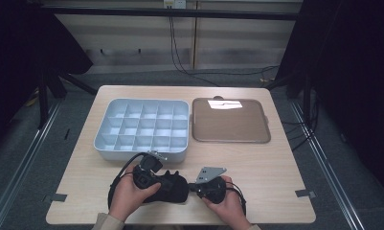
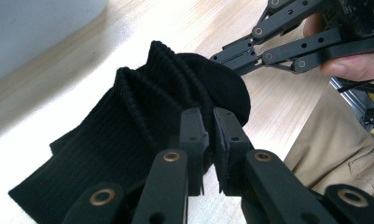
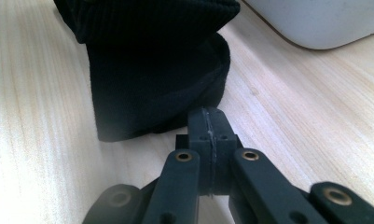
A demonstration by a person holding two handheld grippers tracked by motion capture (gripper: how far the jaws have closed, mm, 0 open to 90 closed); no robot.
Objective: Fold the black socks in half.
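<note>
A black ribbed sock (image 1: 175,190) lies bunched on the wooden table (image 1: 256,167) near the front edge, between my two grippers. My left gripper (image 1: 164,179) comes at it from the left. In the left gripper view its jaws (image 2: 210,140) stand almost together, pinching an edge of the sock (image 2: 128,140). My right gripper (image 1: 193,187) comes from the right, shut with nothing between the jaws. Its closed tips (image 3: 208,119) sit right at the sock's rounded end (image 3: 152,84). The right gripper (image 2: 218,58) also shows in the left gripper view, with its tip against the sock's far side.
A grey tray with several compartments (image 1: 99,143) stands just behind the grippers. A flat brown tray (image 1: 230,140) lies to its right. Both hands rest at the table's front edge. A trouser leg (image 2: 343,149) shows below that edge.
</note>
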